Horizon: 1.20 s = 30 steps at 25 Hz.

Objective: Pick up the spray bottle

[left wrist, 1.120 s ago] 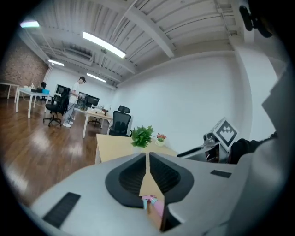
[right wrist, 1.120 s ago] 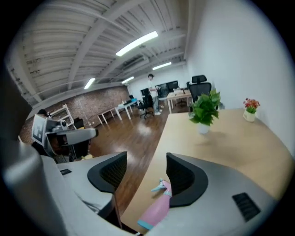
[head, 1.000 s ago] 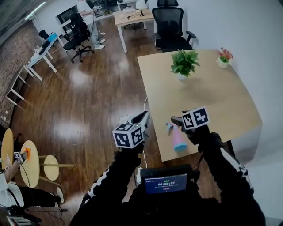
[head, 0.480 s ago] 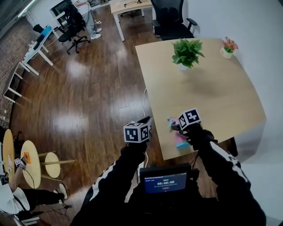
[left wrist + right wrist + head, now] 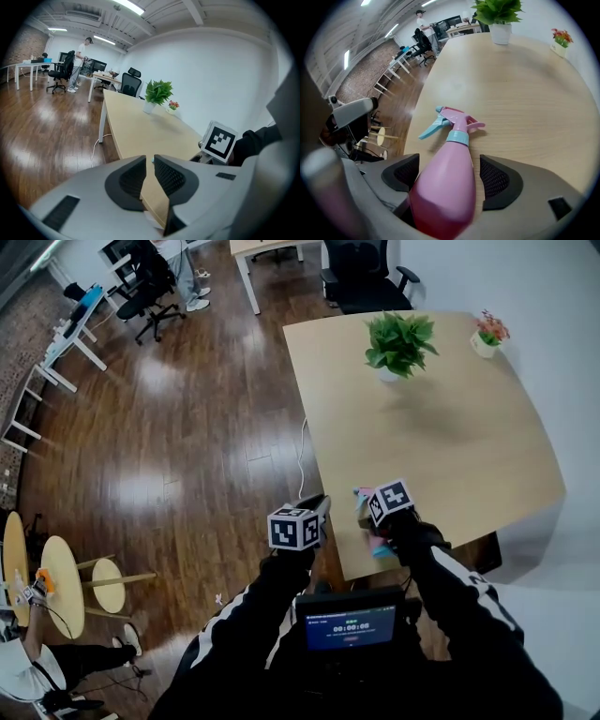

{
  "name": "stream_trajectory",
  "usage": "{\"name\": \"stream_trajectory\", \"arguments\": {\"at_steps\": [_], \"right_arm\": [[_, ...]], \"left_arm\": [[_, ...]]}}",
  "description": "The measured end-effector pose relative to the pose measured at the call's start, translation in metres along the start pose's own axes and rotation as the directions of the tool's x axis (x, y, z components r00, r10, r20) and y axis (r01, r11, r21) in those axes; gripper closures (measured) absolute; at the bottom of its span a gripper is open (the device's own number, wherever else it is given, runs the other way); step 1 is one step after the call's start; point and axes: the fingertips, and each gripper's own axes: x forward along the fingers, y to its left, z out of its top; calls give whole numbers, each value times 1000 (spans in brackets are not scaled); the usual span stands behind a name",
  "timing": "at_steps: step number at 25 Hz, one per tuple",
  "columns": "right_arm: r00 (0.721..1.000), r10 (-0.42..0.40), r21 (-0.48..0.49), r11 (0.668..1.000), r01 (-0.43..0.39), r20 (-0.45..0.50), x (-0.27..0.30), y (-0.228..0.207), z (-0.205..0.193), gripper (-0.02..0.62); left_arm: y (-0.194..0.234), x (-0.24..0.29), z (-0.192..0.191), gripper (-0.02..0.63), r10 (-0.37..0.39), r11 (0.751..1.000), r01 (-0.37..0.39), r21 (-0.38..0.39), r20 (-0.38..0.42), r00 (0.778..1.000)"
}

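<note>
My right gripper [image 5: 449, 172]: jaws spread wide, straddling pink spray bottle [image 5: 446, 194], pads not pressing. Bottle lies on side near front edge of table [image 5: 525, 93], nozzle away, so body presents for grip. My left gripper [image 5: 149, 174]: jaws nearly together, empty, spare.

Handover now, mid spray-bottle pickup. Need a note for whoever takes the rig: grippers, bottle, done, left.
Right gripper: open, jaws either side of the pink plastic spray bottle with a teal trigger; pads not pressing on it.
Left gripper: jaws almost together, nothing between them, just off the table's edge.
Bottle: lying on its side on the light wooden table, near the front edge, nozzle pointing away from the right gripper.
Done: right gripper placed round the bottle's body.
Left: close on it, lift.
</note>
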Motion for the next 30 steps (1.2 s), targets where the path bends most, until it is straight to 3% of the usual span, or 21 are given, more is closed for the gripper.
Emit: {"name": "stream_trajectory", "arguments": {"at_steps": [2,4,10,14,17,20,24,30], "right_arm": [[999,-38,-38,999,37,-37,0,-1,-1,202],[997,-63,-55,997,60,-54,-2,-4,-3,249],[1000,-20,-7,1000,19,-17,-5,-4,-9,253],[997,30,5,1000,-30,78,-30,3,-2,255],[976,70,2,997,-72,204,-64,8,17,255],[923,136,-38,991,-131,360,-115,22,34,255],[807,241,-106,970,-218,540,-187,49,37,255],[642,266,-173,963,-205,719,-277,74,22,255]], "left_arm": [[0,1,0,541,3,1000,-2,-21,3,1000],[-2,1,1,541,3,999,-3,-35,11,1000],[-7,-8,4,541,-1,999,3,-34,33,999],[-14,-28,9,541,9,1000,-7,-28,69,998],[-21,-45,20,548,31,1000,-30,-9,130,991],[-35,-72,40,560,27,999,-34,30,210,977],[-56,-117,69,565,14,995,-44,90,311,950],[-88,-180,91,565,-13,987,-56,151,422,906]]}}
